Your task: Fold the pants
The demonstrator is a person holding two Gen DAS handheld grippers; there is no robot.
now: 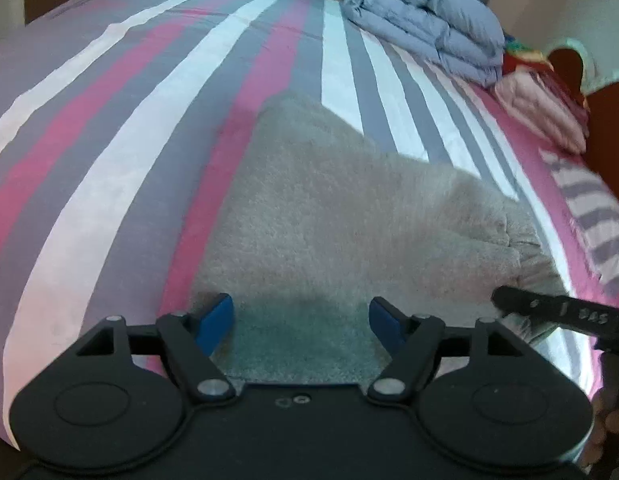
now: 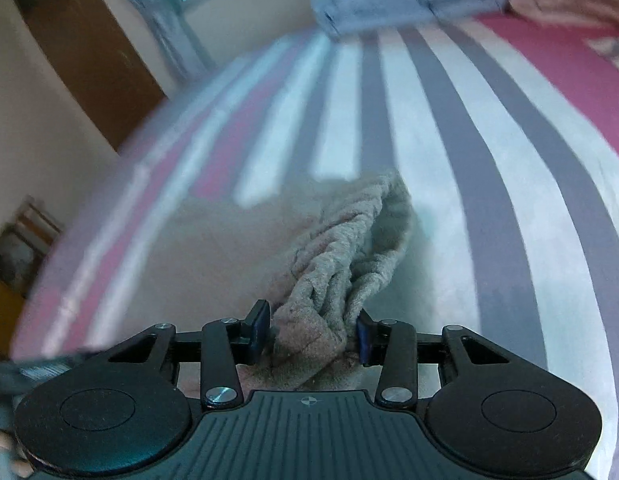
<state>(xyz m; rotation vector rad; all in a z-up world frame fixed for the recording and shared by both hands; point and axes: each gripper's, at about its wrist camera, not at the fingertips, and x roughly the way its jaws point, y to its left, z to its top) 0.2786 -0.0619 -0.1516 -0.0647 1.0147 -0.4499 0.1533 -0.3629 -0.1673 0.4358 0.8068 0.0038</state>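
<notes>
The grey fleece pants point(image 1: 341, 208) lie on the striped bedspread point(image 1: 109, 152), folded into a wedge shape. My left gripper point(image 1: 301, 322) hovers open over their near edge, its blue pads apart and empty. My right gripper point(image 2: 311, 334) has its jaws partly closed around a bunched fold of the pants point(image 2: 349, 256), with the cloth between the pads and a small gap at the left pad. A black finger of the right gripper point(image 1: 557, 310) shows at the pants' right edge in the left wrist view.
A folded pale blue duvet point(image 1: 425, 24) and a pink folded item point(image 1: 545, 116) sit at the far right of the bed. A striped cloth point(image 1: 589, 216) lies at the right edge. A brown door point(image 2: 89, 52) and wall lie beyond the bed's left side.
</notes>
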